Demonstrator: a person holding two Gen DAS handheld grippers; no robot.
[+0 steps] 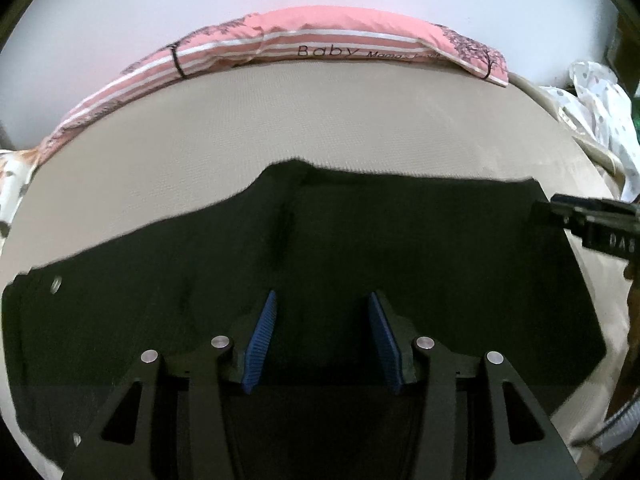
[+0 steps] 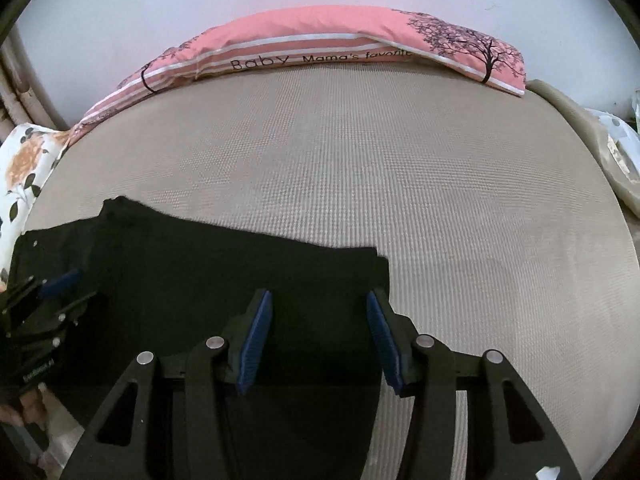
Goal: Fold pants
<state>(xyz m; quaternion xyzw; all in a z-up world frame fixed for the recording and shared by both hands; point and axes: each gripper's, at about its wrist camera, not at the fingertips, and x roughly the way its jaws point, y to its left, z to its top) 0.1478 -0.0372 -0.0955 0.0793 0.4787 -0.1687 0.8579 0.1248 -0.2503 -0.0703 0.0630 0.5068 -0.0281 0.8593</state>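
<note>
The bed (image 2: 440,200) holds black pants (image 1: 360,248), cut off at 6 o'clock; left tongs (image 1: 322,340) and right tongs (image 2: 318,340) gape, holding nothing.

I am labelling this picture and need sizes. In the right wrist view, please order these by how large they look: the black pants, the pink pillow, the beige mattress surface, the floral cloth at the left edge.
1. beige mattress surface
2. black pants
3. pink pillow, though it lies farther from the camera
4. floral cloth, partly cut off

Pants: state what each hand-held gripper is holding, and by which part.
Nothing is held. The left hand-held gripper and right hand-held gripper stand open over the black pants.
</note>
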